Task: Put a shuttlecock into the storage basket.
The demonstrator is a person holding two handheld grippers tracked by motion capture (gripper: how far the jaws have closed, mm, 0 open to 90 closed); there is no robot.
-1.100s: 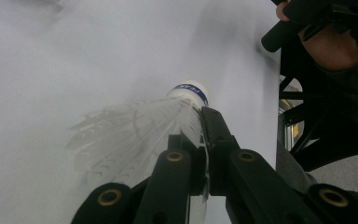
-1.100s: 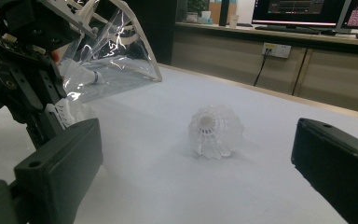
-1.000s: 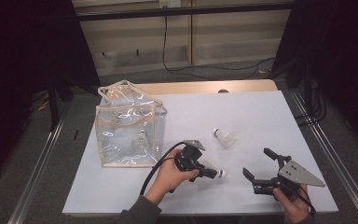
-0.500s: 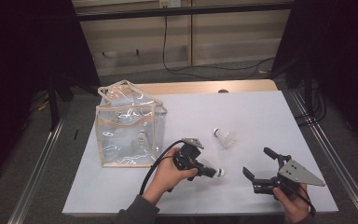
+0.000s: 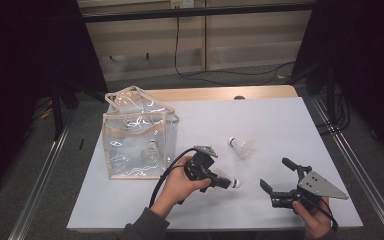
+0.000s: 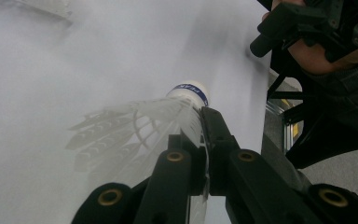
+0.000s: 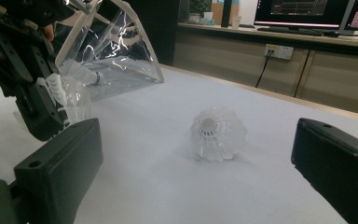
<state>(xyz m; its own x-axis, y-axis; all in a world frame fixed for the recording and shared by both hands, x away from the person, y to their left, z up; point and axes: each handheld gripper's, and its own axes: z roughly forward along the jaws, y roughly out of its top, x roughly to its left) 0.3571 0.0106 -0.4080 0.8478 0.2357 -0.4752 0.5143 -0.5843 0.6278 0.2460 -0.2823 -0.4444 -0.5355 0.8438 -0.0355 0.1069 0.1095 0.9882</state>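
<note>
My left gripper point(image 5: 222, 181) is shut on the feather skirt of a white shuttlecock point(image 6: 140, 121), held just above the white table point(image 5: 280, 125). Its cork tip with a blue band point(image 6: 189, 92) points away from me in the left gripper view. A second shuttlecock point(image 5: 241, 147) lies on its side mid-table; the right gripper view has it point(image 7: 216, 133) ahead, between the jaws but farther off. My right gripper point(image 5: 275, 172) stands open near the front right edge, with nothing in it.
A clear plastic tote bag point(image 5: 137, 137) with beige trim stands at the table's left, open at the top, with another shuttlecock point(image 5: 152, 148) inside. Dark floor and metal rails flank the table. A cable trails from the left gripper.
</note>
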